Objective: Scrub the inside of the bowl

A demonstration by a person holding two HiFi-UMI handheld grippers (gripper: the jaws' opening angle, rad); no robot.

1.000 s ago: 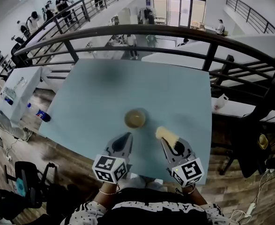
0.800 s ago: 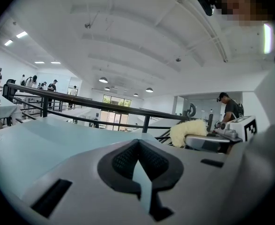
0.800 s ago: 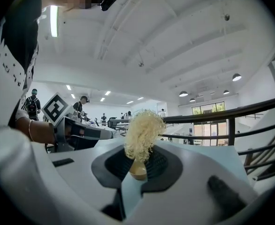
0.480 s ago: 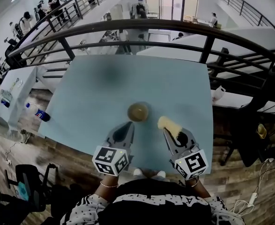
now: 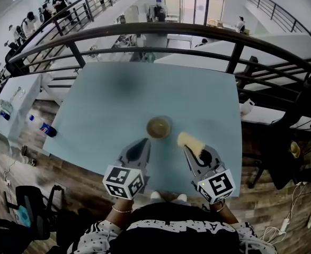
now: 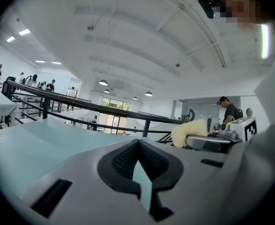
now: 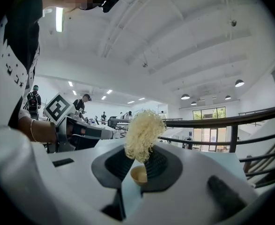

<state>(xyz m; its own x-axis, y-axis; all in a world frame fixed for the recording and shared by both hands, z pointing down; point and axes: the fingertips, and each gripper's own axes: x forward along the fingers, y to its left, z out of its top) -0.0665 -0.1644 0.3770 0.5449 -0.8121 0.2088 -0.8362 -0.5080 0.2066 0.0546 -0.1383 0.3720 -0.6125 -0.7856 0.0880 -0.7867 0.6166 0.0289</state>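
A small tan bowl [image 5: 159,127] stands upright on the light blue table [image 5: 113,99], near its front edge. My left gripper [image 5: 143,142] hovers just short of the bowl on its left, jaws shut and empty [image 6: 138,143]. My right gripper [image 5: 189,150] is to the right of the bowl, shut on a fluffy yellow scrubber [image 5: 190,142] that sticks out past the fingertips. In the right gripper view the scrubber [image 7: 144,132] stands up between the jaws and the bowl [image 7: 138,175] shows small beyond them. The scrubber is apart from the bowl.
A dark metal railing [image 5: 160,30] runs round the far side of the table, with a drop to a lower floor behind it. The table's front edge [image 5: 160,187] lies just under my grippers. A bottle [image 5: 41,126] stands on the floor at the left.
Both grippers have edged a little forward toward the bowl. The bowl has stayed put, and the scrubber remains in the right gripper.
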